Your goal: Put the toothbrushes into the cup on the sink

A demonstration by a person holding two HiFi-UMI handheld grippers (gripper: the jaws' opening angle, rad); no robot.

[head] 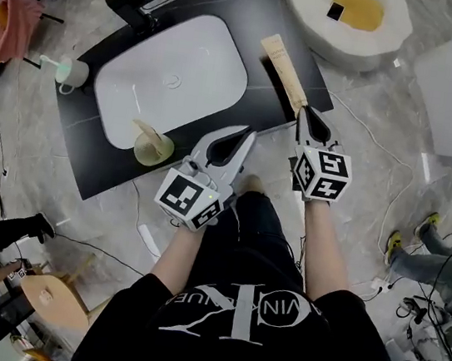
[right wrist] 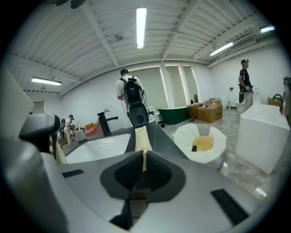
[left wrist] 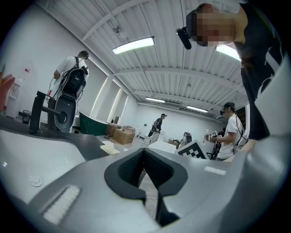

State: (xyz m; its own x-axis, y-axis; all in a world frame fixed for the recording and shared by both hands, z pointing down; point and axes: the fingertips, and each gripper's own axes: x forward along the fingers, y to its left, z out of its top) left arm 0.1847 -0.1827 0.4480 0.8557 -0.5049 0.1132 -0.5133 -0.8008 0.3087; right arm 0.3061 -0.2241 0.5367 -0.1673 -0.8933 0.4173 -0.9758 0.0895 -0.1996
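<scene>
Beige toothbrush (head: 283,68), right of the sink (head: 182,76), is pinched at its near end by the right gripper (head: 305,113). The cup (head: 153,151) stands at the sink's near rim. The left gripper (head: 244,138), jaws pressed together and empty, hovers beside it.

Toothbrush (head: 283,68): near end hidden between the closed pads of the right gripper (head: 304,111); bristles cannot be made out in any view.

Cup (head: 154,152): lower part of the second toothbrush (head: 144,130) is hidden behind its wall. In the right gripper view the cup is mostly covered by the left gripper (head: 244,139); only a sliver shows.

Mug (head: 74,73): the green item in it is too small to identify.

Bystander (head: 432,255): cut off by the right edge, legs only.

Sink (left wrist: 27,159): cut off at the left in the left gripper view.
</scene>
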